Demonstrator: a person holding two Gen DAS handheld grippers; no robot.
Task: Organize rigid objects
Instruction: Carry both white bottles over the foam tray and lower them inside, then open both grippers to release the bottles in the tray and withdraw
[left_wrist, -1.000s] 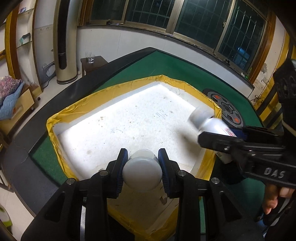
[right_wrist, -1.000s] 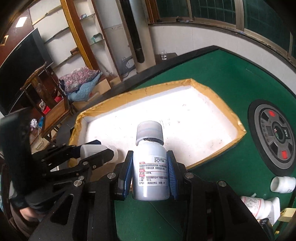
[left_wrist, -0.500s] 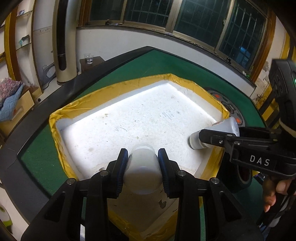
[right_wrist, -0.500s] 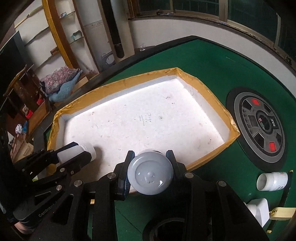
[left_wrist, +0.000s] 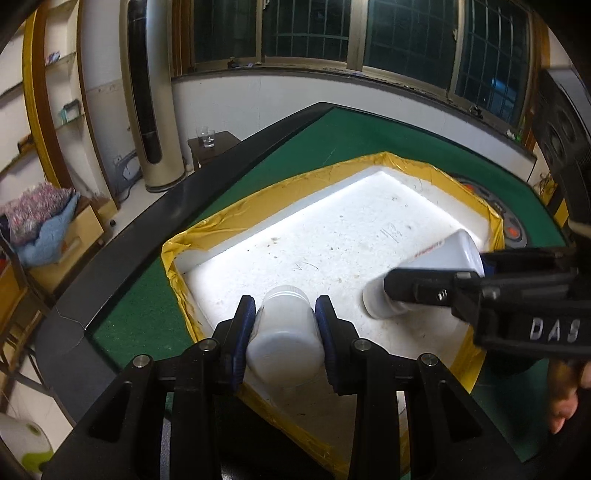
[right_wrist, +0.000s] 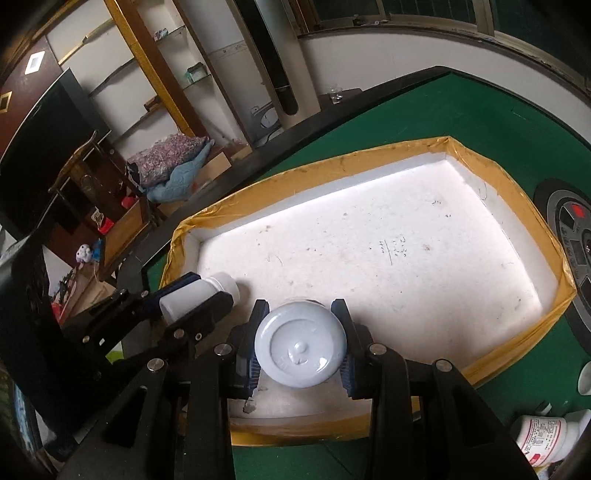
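Note:
A white foam tray with a yellow taped rim lies on the green table. My left gripper is shut on a plain white bottle, tilted cap-down over the tray's near left corner. In the right wrist view that bottle and the left gripper show at the left, with the cap close to the tray floor. My right gripper is shut on a labelled white bottle whose base faces the camera. In the left wrist view this bottle slants cap-down onto the tray floor inside the right gripper.
Loose white bottles lie on the green felt at the lower right, outside the tray. A round grey control panel sits in the table right of the tray. The black table edge runs along the left. A person's hand holds the right gripper.
The right gripper tipped its bottle from upright to cap-down and sank into the tray near the left gripper. The left gripper tilted a little further down; both grips held.

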